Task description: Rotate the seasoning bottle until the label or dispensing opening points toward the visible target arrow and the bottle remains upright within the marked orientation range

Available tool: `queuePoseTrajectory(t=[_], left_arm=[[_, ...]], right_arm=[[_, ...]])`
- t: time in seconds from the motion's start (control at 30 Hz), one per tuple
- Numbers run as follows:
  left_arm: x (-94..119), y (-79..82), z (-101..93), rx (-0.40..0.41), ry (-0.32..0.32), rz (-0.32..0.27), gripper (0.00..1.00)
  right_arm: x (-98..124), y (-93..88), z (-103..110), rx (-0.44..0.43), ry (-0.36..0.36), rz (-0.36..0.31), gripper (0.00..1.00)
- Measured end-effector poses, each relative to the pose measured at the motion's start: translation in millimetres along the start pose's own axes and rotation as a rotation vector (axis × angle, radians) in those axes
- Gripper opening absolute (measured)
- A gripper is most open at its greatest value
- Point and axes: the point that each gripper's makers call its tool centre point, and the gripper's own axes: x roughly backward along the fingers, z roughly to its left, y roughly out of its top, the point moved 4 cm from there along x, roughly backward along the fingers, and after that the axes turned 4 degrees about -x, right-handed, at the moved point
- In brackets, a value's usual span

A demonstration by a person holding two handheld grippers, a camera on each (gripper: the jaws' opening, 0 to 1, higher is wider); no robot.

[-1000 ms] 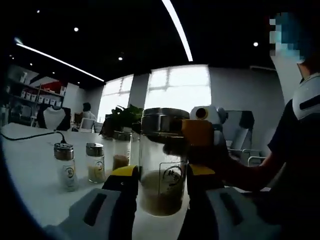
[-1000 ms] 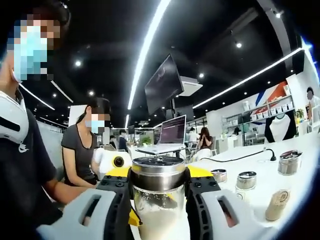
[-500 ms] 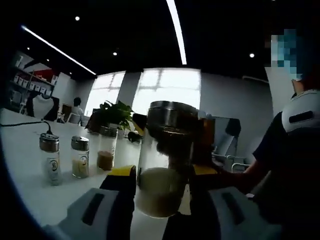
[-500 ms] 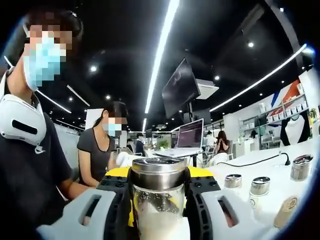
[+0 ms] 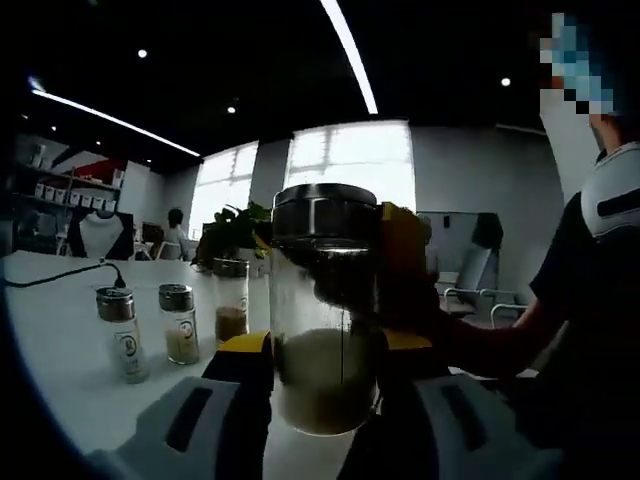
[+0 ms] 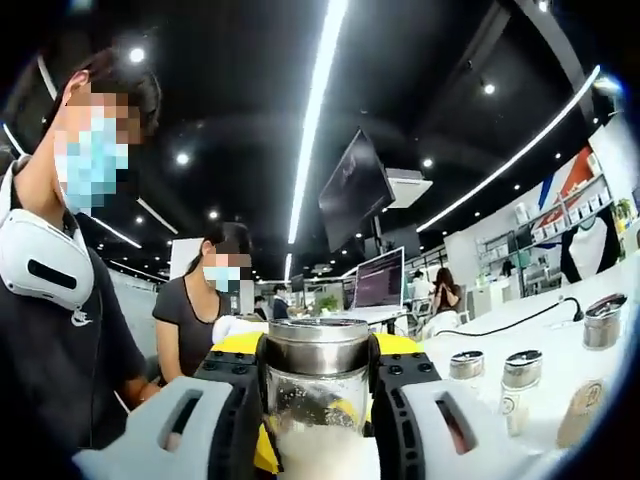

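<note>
White table point(image 5: 60, 370) carries small spice jars point(image 5: 125, 332) at 9 o'clock, while the left gripper point(image 5: 322, 372) and right gripper point(image 6: 316, 405) both clamp the upright seasoning bottle point(image 5: 325, 310), so rotation seems underway; next needs a slow, level twist.

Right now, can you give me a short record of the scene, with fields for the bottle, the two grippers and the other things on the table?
bottle: glass bottle with steel cap, pale seasoning in the lower part, upright
left hand-held gripper: jaws on both sides of the bottle's lower body
right hand-held gripper: jaws close on both sides of the bottle just under the cap
label: not readable
target arrow: cannot tell
table: white
other items: three small shakers standing apart to the side
</note>
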Motion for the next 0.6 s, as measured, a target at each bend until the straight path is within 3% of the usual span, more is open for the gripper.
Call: queuePoseTrajectory(t=[0.1, 0.27, 0.6], left_arm=[[0.2, -2.9, 7.8, -0.066, 0.093, 0.028, 0.42], [-0.9, -7.9, 14.4, -0.134, 0.233, 0.093, 0.42], [-0.1, -14.5, 17.6, -0.154, 0.306, 0.102, 0.42]], right_arm=[[-5.3, -4.0, -4.5, 0.041, -0.058, -0.002, 0.39], [-10.6, -13.3, -16.2, 0.02, -0.156, -0.027, 0.41], [-11.3, -20.2, -24.1, 0.0, -0.232, 0.027, 0.42]])
